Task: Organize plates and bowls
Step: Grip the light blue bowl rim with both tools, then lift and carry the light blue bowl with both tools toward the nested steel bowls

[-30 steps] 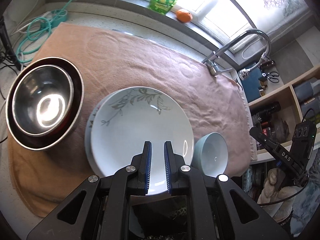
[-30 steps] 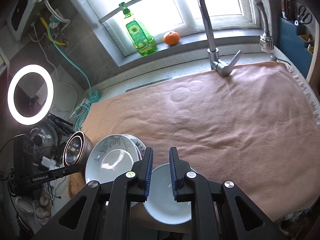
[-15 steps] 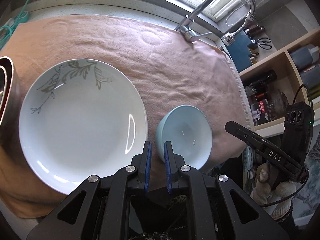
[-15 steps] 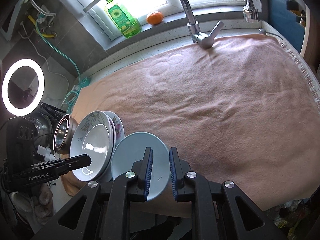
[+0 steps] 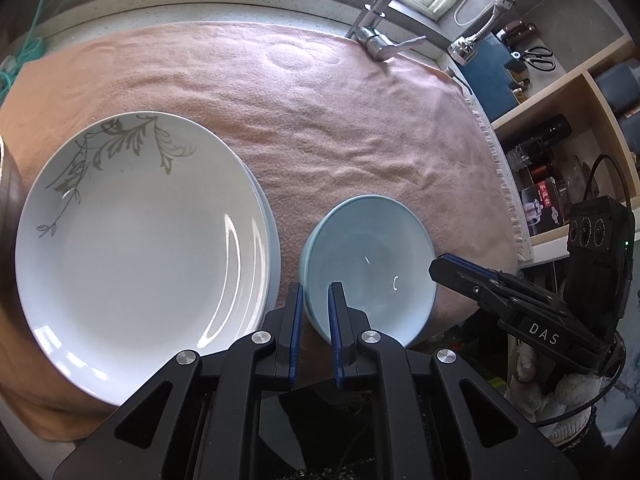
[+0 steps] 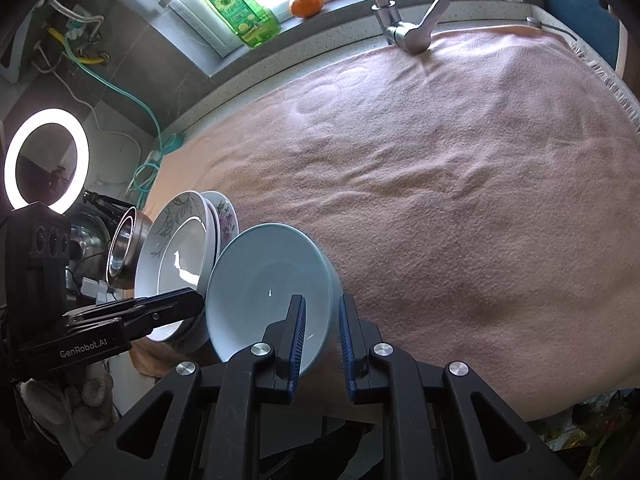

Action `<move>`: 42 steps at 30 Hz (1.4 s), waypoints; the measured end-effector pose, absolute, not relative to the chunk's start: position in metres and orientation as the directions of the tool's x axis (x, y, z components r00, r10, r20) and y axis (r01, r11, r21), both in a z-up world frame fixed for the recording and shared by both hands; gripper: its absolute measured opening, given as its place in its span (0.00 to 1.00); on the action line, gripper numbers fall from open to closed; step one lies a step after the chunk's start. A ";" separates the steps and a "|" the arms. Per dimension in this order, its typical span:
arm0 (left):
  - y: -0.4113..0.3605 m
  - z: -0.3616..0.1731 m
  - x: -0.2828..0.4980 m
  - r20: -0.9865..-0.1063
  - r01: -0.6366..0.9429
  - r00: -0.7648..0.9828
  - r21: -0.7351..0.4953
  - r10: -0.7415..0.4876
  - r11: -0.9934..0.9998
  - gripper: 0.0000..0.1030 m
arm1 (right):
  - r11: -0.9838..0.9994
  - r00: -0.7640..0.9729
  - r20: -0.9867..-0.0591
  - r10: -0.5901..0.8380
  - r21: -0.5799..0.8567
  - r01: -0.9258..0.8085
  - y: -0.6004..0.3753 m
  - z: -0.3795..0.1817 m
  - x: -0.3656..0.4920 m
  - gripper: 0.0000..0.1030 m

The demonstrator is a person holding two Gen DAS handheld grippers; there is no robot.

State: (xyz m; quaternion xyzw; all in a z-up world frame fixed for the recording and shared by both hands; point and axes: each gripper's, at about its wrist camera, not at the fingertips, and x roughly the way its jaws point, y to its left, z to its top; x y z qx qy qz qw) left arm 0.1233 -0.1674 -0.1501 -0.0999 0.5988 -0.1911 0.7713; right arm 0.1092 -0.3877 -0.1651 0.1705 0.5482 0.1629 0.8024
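A light blue bowl [image 5: 370,264] sits on the pink towel [image 5: 320,120] near the front edge, right of a stack of plates whose top one is white with a grey leaf pattern [image 5: 136,220]. My left gripper [image 5: 314,300] straddles the bowl's near-left rim with its jaws narrowly apart. My right gripper [image 6: 322,316] straddles the bowl's [image 6: 268,280] near rim, jaws narrowly apart, one finger inside and one outside. The plate stack [image 6: 180,248] and a steel bowl [image 6: 126,244] lie left of it.
A tap [image 6: 400,20] stands at the back of the towel. A green soap bottle [image 6: 240,12] and an orange [image 6: 306,4] are on the sill. A ring light [image 6: 44,160] is at left. Shelves with jars [image 5: 560,152] are at right.
My left gripper moved right from over the plates to the blue bowl's rim. My right gripper closed in on the bowl and now straddles its rim. The bowl has not shifted.
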 end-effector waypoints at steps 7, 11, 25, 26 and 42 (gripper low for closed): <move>-0.172 -0.153 0.128 -0.898 0.181 0.214 -0.351 -0.385 0.919 0.11 | 0.872 0.322 -0.818 0.476 0.488 -0.050 -0.389 -0.179 0.113 0.15; -0.173 -0.155 0.129 -0.903 0.183 0.213 -0.339 -0.374 0.923 0.11 | 0.864 0.317 -0.814 0.487 0.502 -0.038 -0.389 -0.183 0.114 0.15; -0.177 -0.164 0.133 -0.909 0.207 0.186 -0.335 -0.374 0.919 0.11 | 0.863 0.305 -0.819 0.485 0.505 -0.015 -0.388 -0.188 0.116 0.12; -0.177 -0.163 0.132 -0.907 0.206 0.187 -0.339 -0.377 0.918 0.11 | 0.859 0.304 -0.817 0.490 0.512 -0.009 -0.389 -0.188 0.117 0.12; -0.160 -0.132 0.134 -0.865 0.208 0.249 -0.391 -0.435 0.897 0.11 | 0.864 0.340 -0.812 0.475 0.504 -0.004 -0.383 -0.160 0.118 0.11</move>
